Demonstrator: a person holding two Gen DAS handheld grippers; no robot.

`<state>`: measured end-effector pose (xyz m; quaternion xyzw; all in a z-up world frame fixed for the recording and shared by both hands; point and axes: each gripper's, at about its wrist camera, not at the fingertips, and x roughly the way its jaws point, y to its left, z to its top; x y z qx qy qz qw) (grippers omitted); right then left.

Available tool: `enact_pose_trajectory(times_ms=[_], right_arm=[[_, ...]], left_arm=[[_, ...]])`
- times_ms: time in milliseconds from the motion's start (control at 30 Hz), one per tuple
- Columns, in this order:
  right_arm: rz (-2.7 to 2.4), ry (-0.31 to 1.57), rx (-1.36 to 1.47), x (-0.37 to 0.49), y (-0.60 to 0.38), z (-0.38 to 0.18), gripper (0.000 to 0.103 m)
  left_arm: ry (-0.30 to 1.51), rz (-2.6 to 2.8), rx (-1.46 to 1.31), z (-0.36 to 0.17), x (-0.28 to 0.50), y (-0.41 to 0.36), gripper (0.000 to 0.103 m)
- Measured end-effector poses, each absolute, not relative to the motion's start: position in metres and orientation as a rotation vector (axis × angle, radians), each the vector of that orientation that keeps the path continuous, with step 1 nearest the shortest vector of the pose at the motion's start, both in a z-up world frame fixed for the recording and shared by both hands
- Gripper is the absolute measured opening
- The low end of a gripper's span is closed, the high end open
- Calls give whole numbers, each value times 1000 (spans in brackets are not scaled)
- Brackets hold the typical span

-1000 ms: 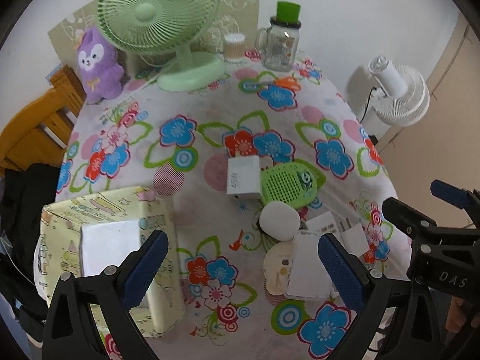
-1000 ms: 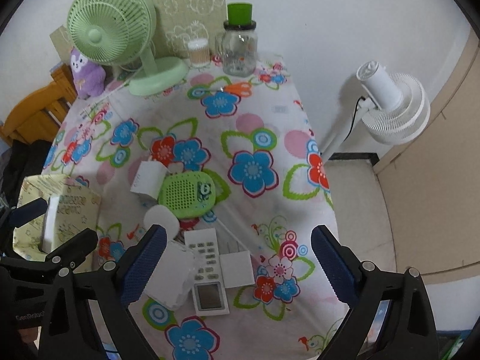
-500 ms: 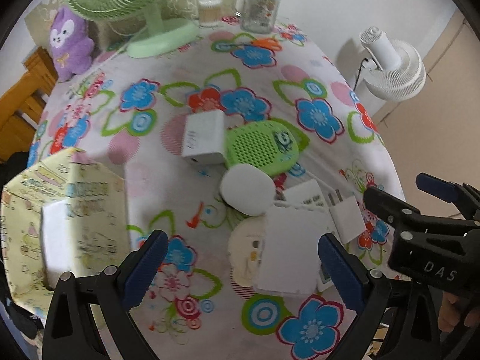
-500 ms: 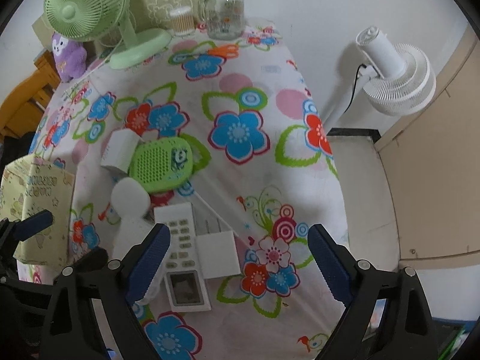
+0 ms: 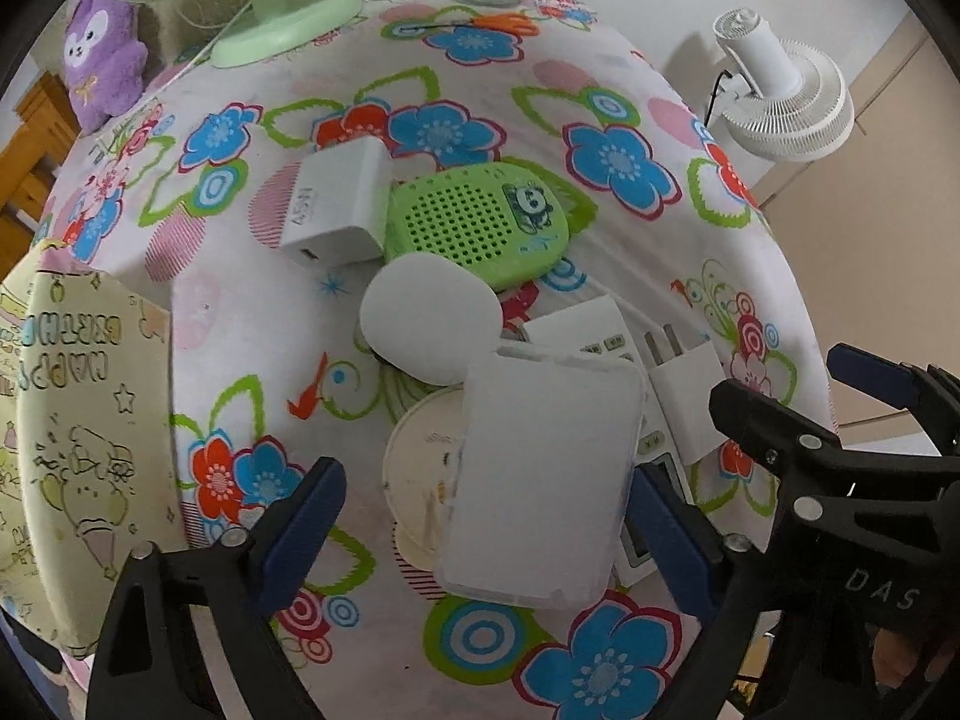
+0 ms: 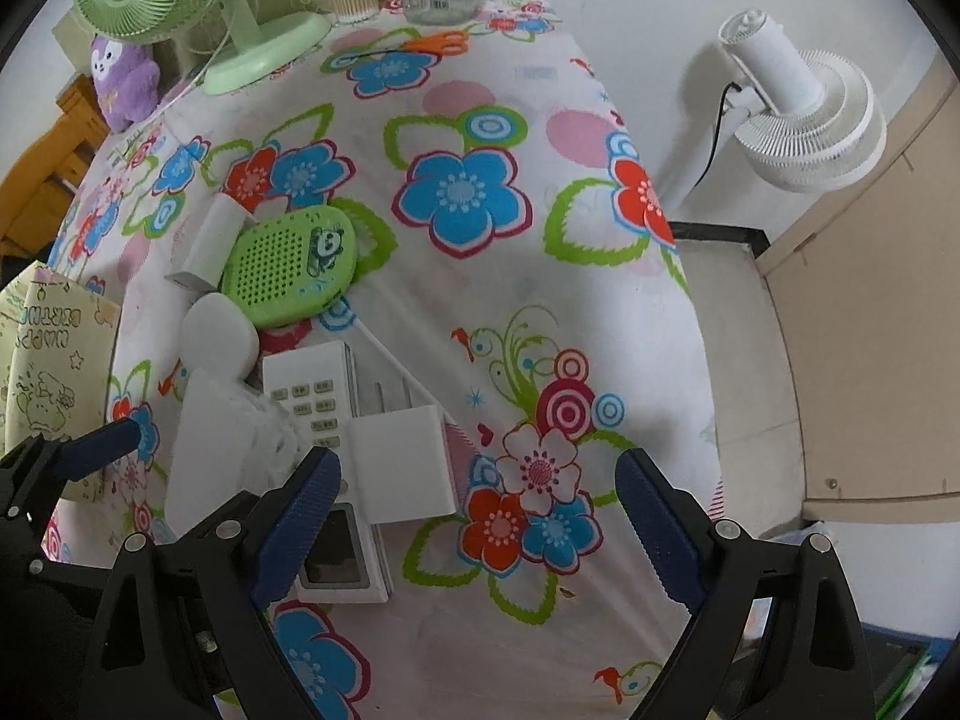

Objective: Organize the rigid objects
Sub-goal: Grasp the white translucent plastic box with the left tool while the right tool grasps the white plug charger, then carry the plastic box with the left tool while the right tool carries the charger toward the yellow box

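Both my claws gape wide and hold nothing, left claw (image 5: pixel 480 534) over the translucent white box (image 5: pixel 540 474), right claw (image 6: pixel 480 516) over the white plug adapter (image 6: pixel 405 462); remote (image 6: pixel 324 420) beneath, white oval case (image 5: pixel 429 324), green speaker (image 5: pixel 480 228) crowding behind, yellow tissue box (image 5: pixel 72 432) at left

Black gripper frames with silver screws, ribbed blue fingers (image 6: pixel 297 531), white "DAS" lettering.

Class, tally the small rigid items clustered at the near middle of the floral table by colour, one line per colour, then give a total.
White: 5 - big charger, oval case, frosted box, remote, plug adapter
Green: 1 - perforated panda case
Cream: 1 - round disc under the box
Total: 7
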<state>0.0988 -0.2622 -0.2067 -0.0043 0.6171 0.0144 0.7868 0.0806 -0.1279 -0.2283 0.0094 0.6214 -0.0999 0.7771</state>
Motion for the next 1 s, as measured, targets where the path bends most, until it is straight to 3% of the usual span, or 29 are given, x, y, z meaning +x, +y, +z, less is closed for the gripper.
enact_pose_trajectory(times_ms=[67, 167, 400, 667, 833, 900, 1000], right_arm=[[34, 1333, -5, 99, -262, -209, 95], [36, 1341, 0, 99, -263, -211, 95], [64, 1358, 3, 103, -259, -220, 94], [122, 1392, 37, 109, -252, -234, 71], [170, 1382, 36, 110, -248, -231, 48], [160, 1394, 19, 111, -250, -231, 43], [143, 1391, -39, 110, -251, -232, 43]], left_arm=[[1358, -229, -1, -232, 81, -128, 86], [1383, -261, -35, -234, 80, -129, 66], [1368, -232, 3, -229, 78, -130, 64], [1372, -183, 19, -229, 76, -122, 64], [1378, -173, 11, -230, 79, -124, 64], [1377, -166, 18, -231, 80, -126, 64], [1380, -159, -9, -231, 84, -127, 64]])
